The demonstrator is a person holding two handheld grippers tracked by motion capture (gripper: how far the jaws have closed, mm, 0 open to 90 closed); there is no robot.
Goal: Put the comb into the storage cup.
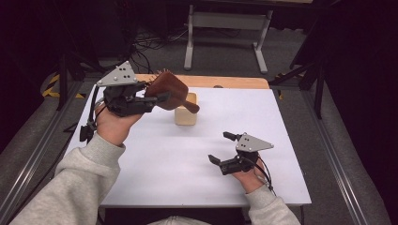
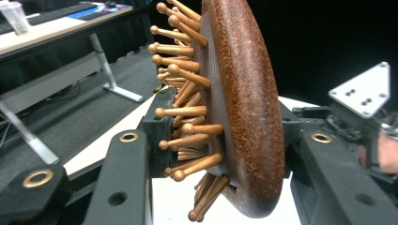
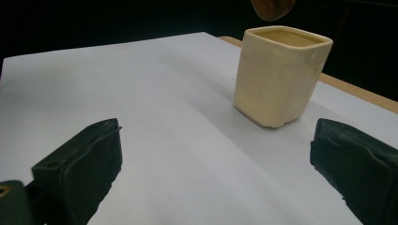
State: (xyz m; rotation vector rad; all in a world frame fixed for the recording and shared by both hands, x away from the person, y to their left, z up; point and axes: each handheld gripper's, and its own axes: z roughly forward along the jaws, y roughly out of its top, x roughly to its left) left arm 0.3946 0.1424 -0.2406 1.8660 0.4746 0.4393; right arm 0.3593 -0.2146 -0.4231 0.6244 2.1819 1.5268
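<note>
A dark wooden hairbrush (image 1: pixel 169 89) with wooden pins is held in the air at the table's far left, and my left gripper (image 1: pixel 158 97) is shut on its head. Its handle points down to the right, over a cream square cup (image 1: pixel 185 116) standing upright on the white table (image 1: pixel 155 159). In the left gripper view the brush (image 2: pixel 244 117) stands on edge between the jaws of the left gripper (image 2: pixel 223 136), pins to the left. My right gripper (image 1: pixel 220 147) rests open near the front right. Its view shows the right gripper (image 3: pixel 211 154) facing the cup (image 3: pixel 279 75), with the brush's handle tip (image 3: pixel 272 7) above.
A wooden strip (image 1: pixel 225 82) runs along the table's far edge. Beyond it stands a grey desk frame (image 1: pixel 225 28) on a dark floor with cables. Metal rails flank the table on both sides. The right gripper's grey plate (image 2: pixel 361 89) appears in the left gripper view.
</note>
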